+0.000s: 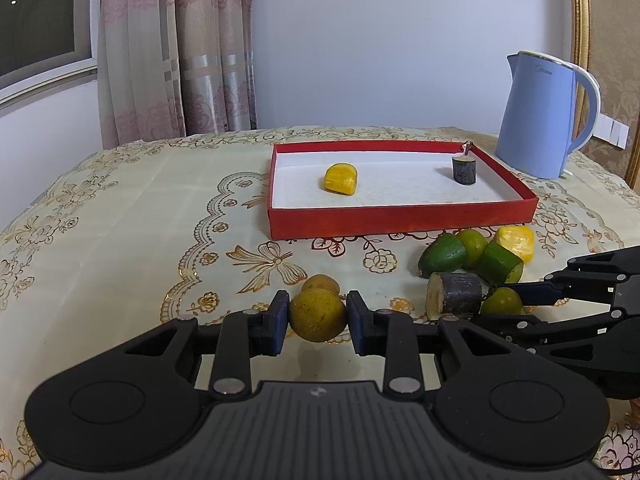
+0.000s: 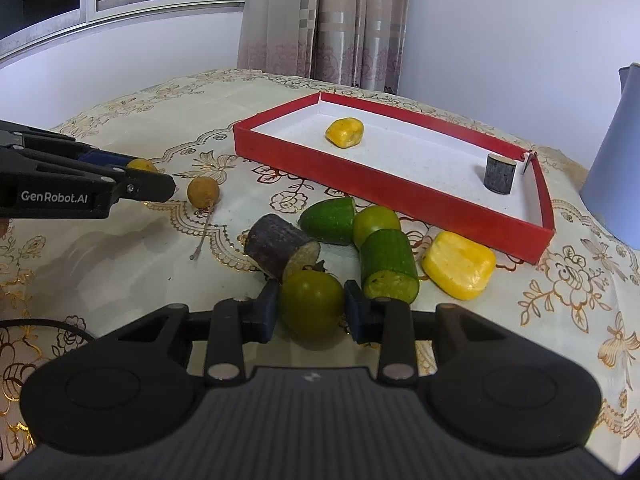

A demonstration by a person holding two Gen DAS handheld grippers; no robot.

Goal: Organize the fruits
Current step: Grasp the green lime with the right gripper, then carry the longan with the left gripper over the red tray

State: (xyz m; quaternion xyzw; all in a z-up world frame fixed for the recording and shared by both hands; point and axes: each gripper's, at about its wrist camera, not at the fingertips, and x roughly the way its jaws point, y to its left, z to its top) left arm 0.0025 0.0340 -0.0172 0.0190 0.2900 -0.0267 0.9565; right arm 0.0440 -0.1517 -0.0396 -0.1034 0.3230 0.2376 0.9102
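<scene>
My left gripper (image 1: 318, 316) is shut on a brownish-yellow round fruit (image 1: 318, 316) just above the tablecloth; a second such fruit (image 1: 320, 283) lies right behind it. My right gripper (image 2: 311, 307) is shut on a green round fruit (image 2: 311, 307), also seen in the left wrist view (image 1: 501, 301). Beside it lie a dark sugarcane piece (image 2: 280, 246), two green cucumber pieces (image 2: 389, 265), a green citrus (image 2: 375, 220) and a yellow block (image 2: 459, 265). The red tray (image 1: 400, 218) holds a yellow piece (image 1: 340, 178) and a dark stub (image 1: 464, 169).
A blue kettle (image 1: 540, 114) stands right of the tray at the back. The floral tablecloth (image 1: 120, 220) covers the table; curtains (image 1: 176, 48) and a window are behind. The left gripper shows in the right wrist view (image 2: 152, 184) next to a stemmed brown fruit (image 2: 203, 193).
</scene>
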